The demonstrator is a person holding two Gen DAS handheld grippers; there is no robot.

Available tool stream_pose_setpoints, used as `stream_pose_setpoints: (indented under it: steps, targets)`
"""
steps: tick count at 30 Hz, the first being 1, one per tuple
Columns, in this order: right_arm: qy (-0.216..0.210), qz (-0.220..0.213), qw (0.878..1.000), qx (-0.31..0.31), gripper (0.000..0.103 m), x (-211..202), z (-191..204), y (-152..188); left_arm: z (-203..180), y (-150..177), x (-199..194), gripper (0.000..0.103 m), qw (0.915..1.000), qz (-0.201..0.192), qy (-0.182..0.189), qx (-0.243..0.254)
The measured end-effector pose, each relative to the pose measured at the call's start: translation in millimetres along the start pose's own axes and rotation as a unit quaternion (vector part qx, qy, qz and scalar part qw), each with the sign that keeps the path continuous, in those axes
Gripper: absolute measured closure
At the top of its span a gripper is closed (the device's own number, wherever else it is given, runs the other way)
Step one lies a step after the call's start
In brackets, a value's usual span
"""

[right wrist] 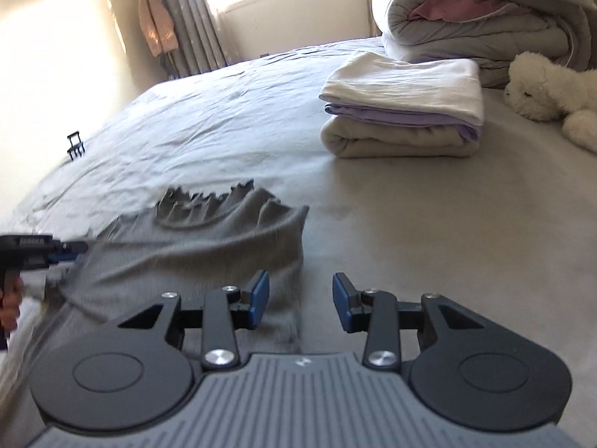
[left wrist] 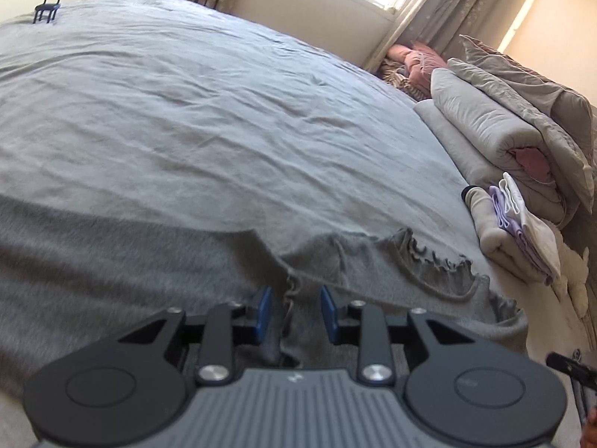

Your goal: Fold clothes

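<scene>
Left wrist view: left gripper (left wrist: 293, 311) sits low over a dark grey knit garment with a ruffled neckline (left wrist: 168, 261), blue pads parted, a ridge of the garment's frilly edge standing in the gap; whether either pad touches it is hard to tell, so no confirmed grip. Garment's near part is hidden under the gripper body and cut off at the left border. It lies flat on the wrinkled light grey bed sheet (left wrist: 186, 93). Right wrist view: right gripper (right wrist: 300, 300) is partly open, nothing between the pads; left pad is over the garment's right edge, right pad over bare sheet. Same view shows the left gripper side-on at the left border, tip on the garment's far-left part, a hand (right wrist: 9, 304) on its grip, mostly cropped. Small white logo on each gripper body, too small to read; lettering on the side-on gripper is blurred. Folded stack of beige, lilac and white cloth (right wrist: 403, 112) sits well beyond the garment, white plush toy (right wrist: 548, 89) beside it, cut off right. Rolled grey duvet with pink lining (right wrist: 485, 18) behind, top cropped.
</scene>
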State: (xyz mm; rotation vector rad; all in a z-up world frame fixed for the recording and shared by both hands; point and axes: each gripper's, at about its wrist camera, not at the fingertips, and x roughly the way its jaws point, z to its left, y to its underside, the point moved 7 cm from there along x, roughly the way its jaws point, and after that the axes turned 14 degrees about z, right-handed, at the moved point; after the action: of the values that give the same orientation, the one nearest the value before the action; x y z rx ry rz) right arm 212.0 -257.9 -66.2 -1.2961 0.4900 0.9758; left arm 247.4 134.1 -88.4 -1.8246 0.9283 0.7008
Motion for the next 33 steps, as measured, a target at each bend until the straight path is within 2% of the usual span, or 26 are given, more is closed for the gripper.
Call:
stream_pose_setpoints:
  steps: [3,5,7,9,12,15,17,20,26,29,31,33]
  targets:
    - [0.004,-0.003,1.000,0.007,0.064,18.9,0.6,-10.9,-1.4,-1.3,6.1,0.087,1.0000,0.002,0.000,0.004]
    - [0.000,-0.007,1.000,0.018,0.064,27.8,0.9,-15.6,-3.1,-0.6,9.9,0.098,0.9999,0.003,0.000,0.010]
    - [-0.003,-0.015,0.999,0.029,0.064,32.7,0.0,-18.6,-9.4,2.8,9.8,0.099,0.9994,-0.008,0.007,0.032]
    - [-0.009,-0.023,0.999,0.039,0.064,35.3,-0.4,-20.8,-17.4,7.8,4.5,0.099,0.9971,-0.039,0.006,0.065]
    - [-0.018,-0.035,0.998,0.050,0.064,38.0,-3.8,-24.8,-29.5,16.3,-8.0,0.100,0.9883,-0.101,0.005,0.114]
    - [-0.026,-0.038,0.997,0.055,0.064,41.6,-4.4,-25.1,-30.0,18.7,-22.5,0.100,0.9804,-0.164,0.015,0.108]
    - [-0.027,-0.039,0.997,0.060,0.064,44.6,-5.8,-25.8,-24.8,16.5,-24.5,0.100,0.9796,-0.179,0.001,0.091]
    - [-0.030,-0.046,0.996,0.072,0.064,48.2,-9.0,-28.1,-16.1,12.7,-22.6,0.100,0.9817,-0.178,-0.010,0.066]
    - [-0.053,-0.052,0.993,0.093,0.065,56.6,-12.0,-37.5,-7.7,11.2,-8.3,0.099,0.9896,-0.135,-0.020,0.045]
    - [-0.074,-0.043,0.991,0.104,0.097,62.9,-10.6,-41.3,-8.0,12.1,-8.0,0.099,0.9902,-0.130,-0.023,0.044]
    - [-0.062,-0.065,0.991,0.103,0.099,55.1,-9.1,-42.9,-11.5,12.0,-8.6,0.099,0.9901,-0.128,-0.024,0.052]
    - [-0.028,-0.082,0.992,0.095,0.099,48.8,-10.1,-44.5,-15.3,11.3,-3.7,0.099,0.9908,-0.117,-0.027,0.062]
